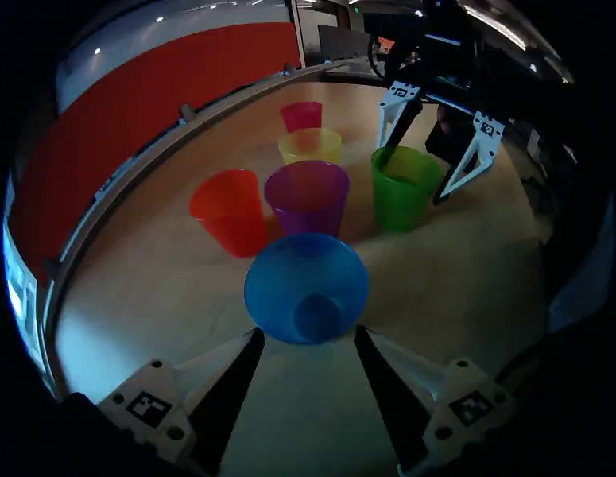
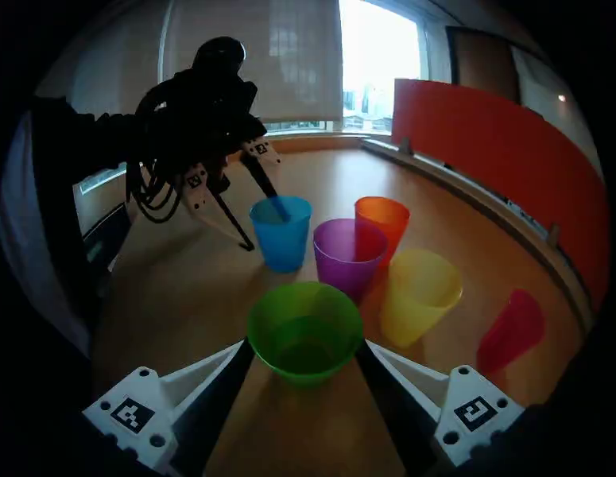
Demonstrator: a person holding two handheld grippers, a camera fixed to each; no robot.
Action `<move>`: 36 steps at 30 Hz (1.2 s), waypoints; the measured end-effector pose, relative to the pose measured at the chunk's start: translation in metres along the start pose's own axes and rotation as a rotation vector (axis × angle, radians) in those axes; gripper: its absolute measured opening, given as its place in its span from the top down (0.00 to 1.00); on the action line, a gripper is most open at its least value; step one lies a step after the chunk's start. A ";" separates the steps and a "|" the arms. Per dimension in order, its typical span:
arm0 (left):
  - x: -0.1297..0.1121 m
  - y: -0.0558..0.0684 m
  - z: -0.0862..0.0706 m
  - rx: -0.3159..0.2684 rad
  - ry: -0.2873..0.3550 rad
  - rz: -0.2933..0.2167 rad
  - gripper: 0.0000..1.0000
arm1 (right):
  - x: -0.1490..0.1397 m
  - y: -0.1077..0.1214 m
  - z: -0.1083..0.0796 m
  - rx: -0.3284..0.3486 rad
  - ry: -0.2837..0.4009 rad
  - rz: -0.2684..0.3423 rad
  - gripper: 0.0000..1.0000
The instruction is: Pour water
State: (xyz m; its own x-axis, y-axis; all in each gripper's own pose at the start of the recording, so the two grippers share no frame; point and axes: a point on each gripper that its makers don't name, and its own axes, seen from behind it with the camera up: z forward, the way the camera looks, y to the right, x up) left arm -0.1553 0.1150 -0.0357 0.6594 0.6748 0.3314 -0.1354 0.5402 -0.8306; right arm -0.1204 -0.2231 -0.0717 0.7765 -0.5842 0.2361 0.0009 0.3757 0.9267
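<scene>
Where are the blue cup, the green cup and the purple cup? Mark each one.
blue cup (image 1: pixel 304 274), left gripper view, inner wall.
green cup (image 2: pixel 305 350), right gripper view, inner bottom.
purple cup (image 1: pixel 308 187), left gripper view, inner wall.

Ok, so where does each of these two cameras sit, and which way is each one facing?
Left gripper view: rides on the left gripper, facing across the wooden table toward the red wall panel; its own two fingers flank the blue plastic cup.
Right gripper view: rides on the right gripper, facing the opposite way, toward the bright window; its own two fingers flank the green plastic cup.
Shared: both show the two cups, the table and the other gripper farther off, so the cameras roughly face each other.
</scene>
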 end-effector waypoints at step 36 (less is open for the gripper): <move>-0.023 -0.010 -0.057 0.162 0.040 -0.080 0.16 | -0.009 0.015 -0.070 -0.212 0.066 0.107 0.02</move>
State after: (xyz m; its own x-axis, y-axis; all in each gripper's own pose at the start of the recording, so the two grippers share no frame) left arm -0.1264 0.0652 -0.0603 0.7016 0.6074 0.3726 -0.1963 0.6674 -0.7183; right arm -0.0835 -0.1620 -0.0799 0.8189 -0.4874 0.3031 0.0437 0.5795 0.8138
